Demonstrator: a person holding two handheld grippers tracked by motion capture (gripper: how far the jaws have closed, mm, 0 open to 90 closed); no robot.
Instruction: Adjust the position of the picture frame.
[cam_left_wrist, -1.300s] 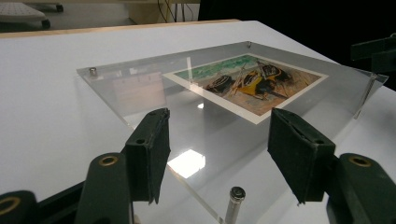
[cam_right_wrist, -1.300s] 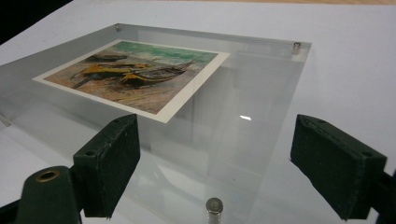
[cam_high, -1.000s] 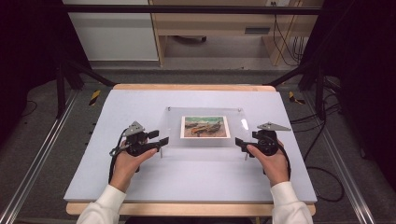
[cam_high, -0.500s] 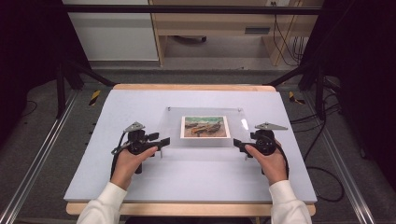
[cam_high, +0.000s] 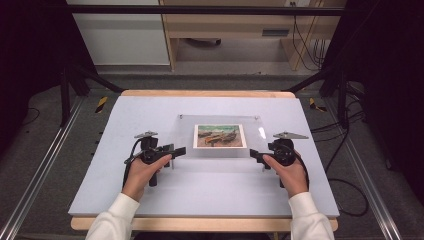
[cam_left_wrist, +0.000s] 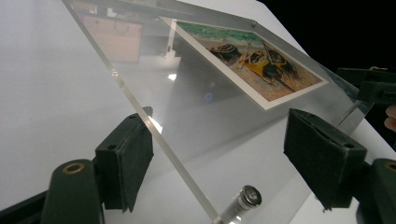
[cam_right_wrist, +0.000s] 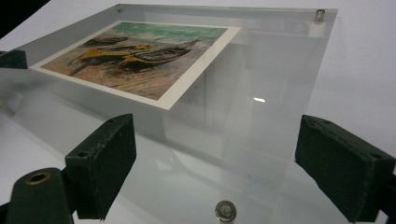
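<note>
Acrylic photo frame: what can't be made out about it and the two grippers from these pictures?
- High view: whether the acrylic frame rests flat; clear panel edges too faint.
- Left gripper view: the corner standoff is cut off by the bottom edge.
- Right gripper view: the boat print has blurred detail, and the left gripper is cut off at the edge.

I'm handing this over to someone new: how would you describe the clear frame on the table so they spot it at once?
Start from the pale blue tabletop on its wooden base and look to its middle, between the left gripper and the right gripper. There lies a transparent acrylic frame, a flat see-through panel with small metal studs at its corners. A painted print of beached boats inside it sets it apart.
</note>
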